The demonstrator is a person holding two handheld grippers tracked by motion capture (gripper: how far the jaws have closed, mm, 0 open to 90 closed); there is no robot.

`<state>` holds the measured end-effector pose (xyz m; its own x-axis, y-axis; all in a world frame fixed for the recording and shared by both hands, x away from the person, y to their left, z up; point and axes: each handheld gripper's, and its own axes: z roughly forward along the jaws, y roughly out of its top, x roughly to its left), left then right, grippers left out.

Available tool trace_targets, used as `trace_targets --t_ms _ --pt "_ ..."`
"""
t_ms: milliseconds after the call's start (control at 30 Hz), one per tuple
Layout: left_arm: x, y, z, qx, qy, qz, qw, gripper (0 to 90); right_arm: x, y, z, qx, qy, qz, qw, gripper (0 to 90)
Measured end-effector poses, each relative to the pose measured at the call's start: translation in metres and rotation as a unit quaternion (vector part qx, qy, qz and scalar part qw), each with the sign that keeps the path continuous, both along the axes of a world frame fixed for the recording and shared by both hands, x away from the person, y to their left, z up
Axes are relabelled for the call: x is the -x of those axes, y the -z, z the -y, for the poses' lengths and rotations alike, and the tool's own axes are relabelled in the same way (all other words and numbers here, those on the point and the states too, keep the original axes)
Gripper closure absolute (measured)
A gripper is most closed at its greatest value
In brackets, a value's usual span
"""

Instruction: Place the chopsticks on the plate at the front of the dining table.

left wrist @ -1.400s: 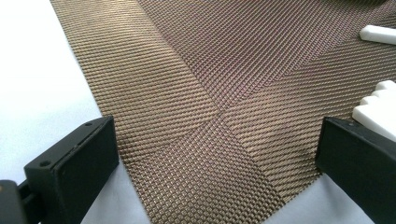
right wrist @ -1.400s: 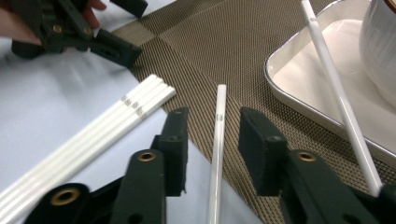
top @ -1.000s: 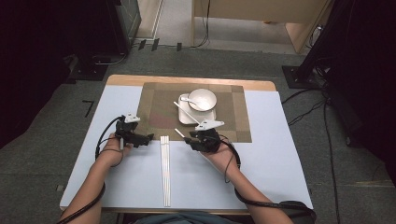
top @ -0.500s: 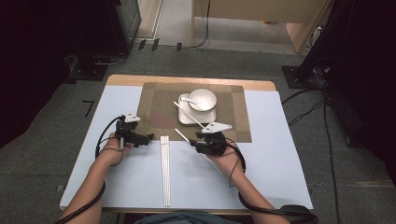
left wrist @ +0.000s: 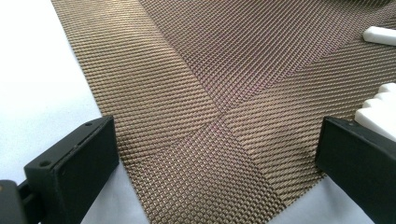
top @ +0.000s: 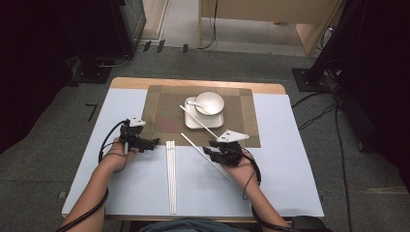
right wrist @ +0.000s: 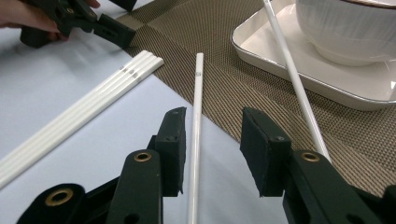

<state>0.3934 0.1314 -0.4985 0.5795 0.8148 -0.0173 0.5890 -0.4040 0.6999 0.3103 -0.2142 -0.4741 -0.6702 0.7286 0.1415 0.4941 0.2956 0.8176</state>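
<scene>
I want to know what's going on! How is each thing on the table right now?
Right gripper: open, astride one chopstick, pads not pressing.
Left gripper: open, over the mat, holding nothing.
Three chopsticks: flat, side by side.
Another chopstick: leaning across the plate.
Bowl: upright on the plate.
Spoon: beside the bowl.

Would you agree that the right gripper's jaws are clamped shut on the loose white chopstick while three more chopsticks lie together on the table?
Not quite: in the right gripper view the right gripper is open. The loose white chopstick lies between the jaws, with a gap on each side. The three chopsticks do lie together on the table.
</scene>
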Motion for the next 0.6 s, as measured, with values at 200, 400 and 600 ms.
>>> trace_targets --t_ms 200,400,600 --pt "0.000 0.000 0.000 0.000 0.000 0.000 1.0000 0.0 0.009 -0.001 0.003 0.000 0.008 0.004 1.0000 61.5" --pt "0.000 0.000 0.000 0.000 0.000 0.000 1.0000 0.0 0.015 0.003 0.000 0.009 0.009 0.001 0.9999 61.6" --pt "0.000 0.000 0.000 -0.001 0.001 -0.001 1.0000 0.0 0.015 0.008 -0.006 0.010 0.004 -0.006 0.9999 61.8"
